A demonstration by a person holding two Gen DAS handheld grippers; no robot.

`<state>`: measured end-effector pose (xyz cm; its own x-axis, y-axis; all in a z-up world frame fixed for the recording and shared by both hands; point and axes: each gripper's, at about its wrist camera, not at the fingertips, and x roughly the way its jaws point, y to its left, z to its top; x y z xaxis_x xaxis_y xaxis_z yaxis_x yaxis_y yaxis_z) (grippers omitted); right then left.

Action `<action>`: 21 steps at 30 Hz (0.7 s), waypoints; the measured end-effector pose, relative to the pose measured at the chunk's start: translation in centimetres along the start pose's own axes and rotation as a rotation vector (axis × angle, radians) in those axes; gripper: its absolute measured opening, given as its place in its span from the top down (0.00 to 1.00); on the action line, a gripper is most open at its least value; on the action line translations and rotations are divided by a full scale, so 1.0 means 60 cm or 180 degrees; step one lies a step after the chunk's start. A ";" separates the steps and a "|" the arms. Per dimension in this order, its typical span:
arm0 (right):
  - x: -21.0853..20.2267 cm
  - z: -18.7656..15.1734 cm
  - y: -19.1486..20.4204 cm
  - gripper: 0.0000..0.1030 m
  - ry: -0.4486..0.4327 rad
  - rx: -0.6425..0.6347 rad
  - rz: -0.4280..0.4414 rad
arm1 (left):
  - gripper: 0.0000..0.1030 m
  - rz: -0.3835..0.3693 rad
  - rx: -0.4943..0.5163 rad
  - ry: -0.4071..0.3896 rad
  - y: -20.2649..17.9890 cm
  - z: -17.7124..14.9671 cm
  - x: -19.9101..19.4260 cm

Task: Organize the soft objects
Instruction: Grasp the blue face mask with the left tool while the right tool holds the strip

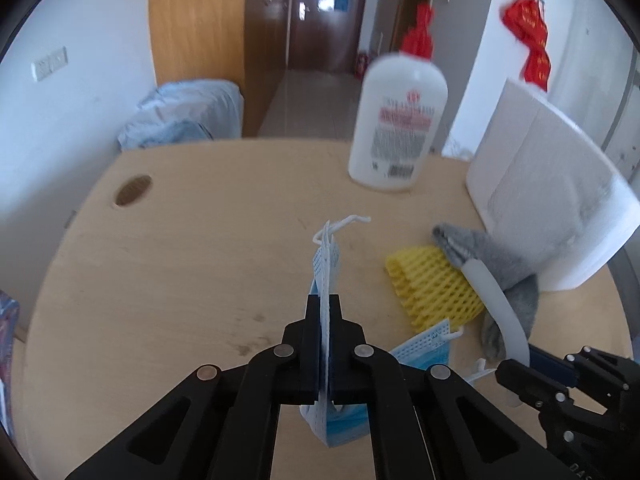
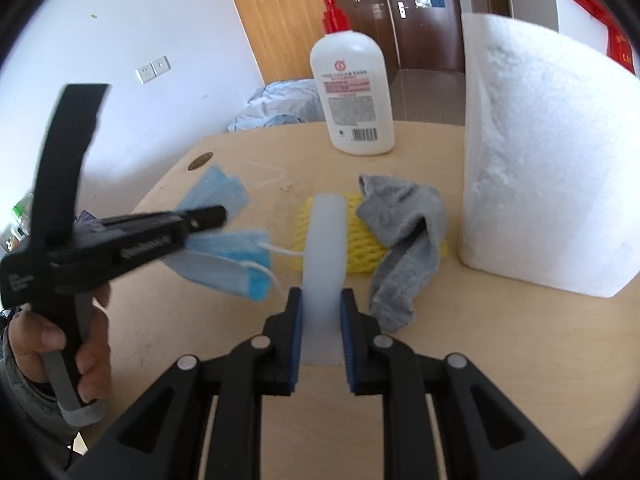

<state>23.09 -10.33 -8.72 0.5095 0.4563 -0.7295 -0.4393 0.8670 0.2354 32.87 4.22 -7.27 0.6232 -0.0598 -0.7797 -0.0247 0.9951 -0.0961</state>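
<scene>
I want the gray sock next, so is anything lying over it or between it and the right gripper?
Yes. The right gripper is shut on a white foam strip that arches out ahead of it beside the gray sock, which lies partly on the yellow foam net.

Wooden table (image 2: 420,360) — bottle (image 2: 352,92), foam block (image 2: 540,160), sock (image 2: 404,236), yellow net (image 1: 434,288).

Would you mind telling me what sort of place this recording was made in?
Probably a room in a home or dormitory: a wooden desk with a cable hole, a pump bottle standing on it, and a hallway door beyond.
</scene>
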 end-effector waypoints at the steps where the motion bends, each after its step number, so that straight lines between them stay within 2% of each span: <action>1: -0.001 -0.001 0.002 0.79 -0.0003 -0.0006 0.0001 | 0.98 0.0018 -0.0010 -0.0047 0.002 -0.001 -0.011; 7: -0.033 -0.010 0.015 0.79 -0.0124 -0.0017 0.0025 | 0.98 0.0014 -0.0023 -0.0142 0.005 -0.018 -0.056; 13: -0.091 -0.029 0.031 0.79 -0.0327 -0.0026 -0.0037 | 0.98 0.0134 -0.0017 -0.0435 -0.004 -0.047 -0.126; 18: -0.133 -0.050 0.056 0.79 -0.0475 -0.0013 -0.0091 | 0.98 0.0193 0.0007 -0.0587 -0.018 -0.074 -0.173; 21: -0.149 -0.062 0.059 0.79 -0.0539 0.0013 -0.0120 | 0.98 0.0141 -0.0016 -0.0626 -0.020 -0.090 -0.196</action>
<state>14.22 -12.08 -3.75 0.6432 0.4503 -0.6193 -0.4146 0.8848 0.2128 21.32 3.28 -1.33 0.7622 0.0010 -0.6474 -0.0589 0.9960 -0.0678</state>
